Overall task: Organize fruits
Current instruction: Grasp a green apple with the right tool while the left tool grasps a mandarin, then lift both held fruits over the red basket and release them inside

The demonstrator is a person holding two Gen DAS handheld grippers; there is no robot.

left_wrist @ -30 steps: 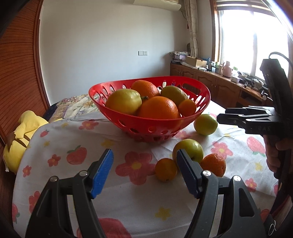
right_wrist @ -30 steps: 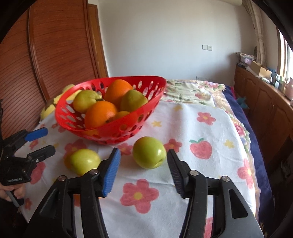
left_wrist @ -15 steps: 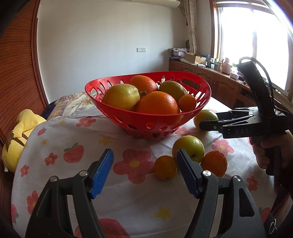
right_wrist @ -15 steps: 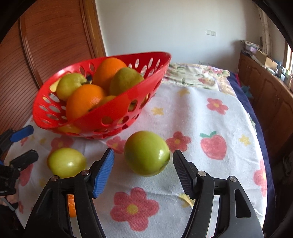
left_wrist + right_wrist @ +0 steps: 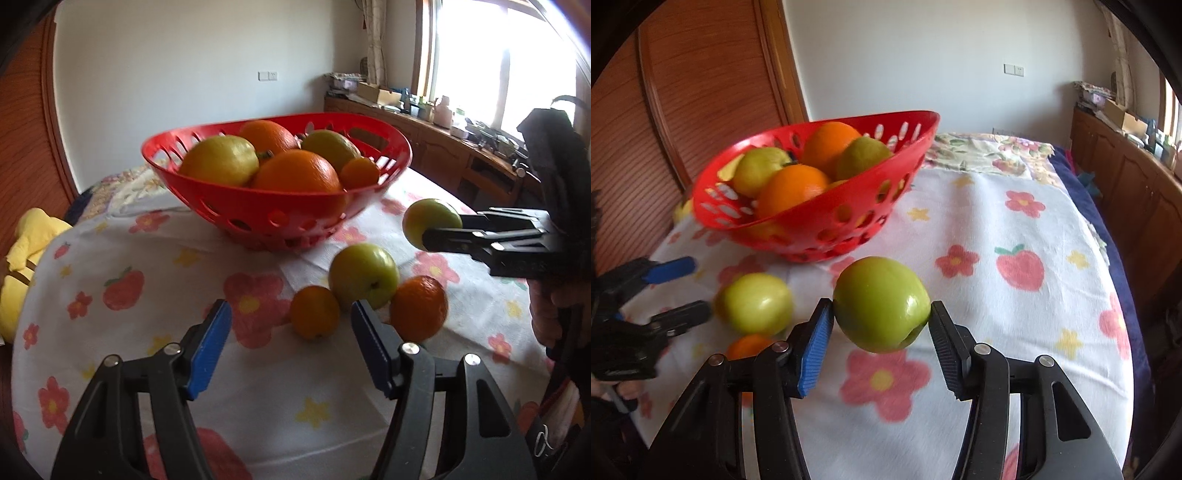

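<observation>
The green apple [image 5: 881, 304] sits clamped between the jaws of the right gripper [image 5: 881, 334], lifted clear of the flowered cloth [image 5: 1015, 314] just in front of the red basket [image 5: 827, 225], which holds oranges and yellow-green fruit. Also in front of the basket, a second green apple [image 5: 364, 277] rests on the cloth with a small orange [image 5: 314, 312] touching it on one side and a larger orange [image 5: 419, 308] on the other. The left gripper [image 5: 291, 354] hovers near the small orange with its jaws spread wide, holding nothing.
</observation>
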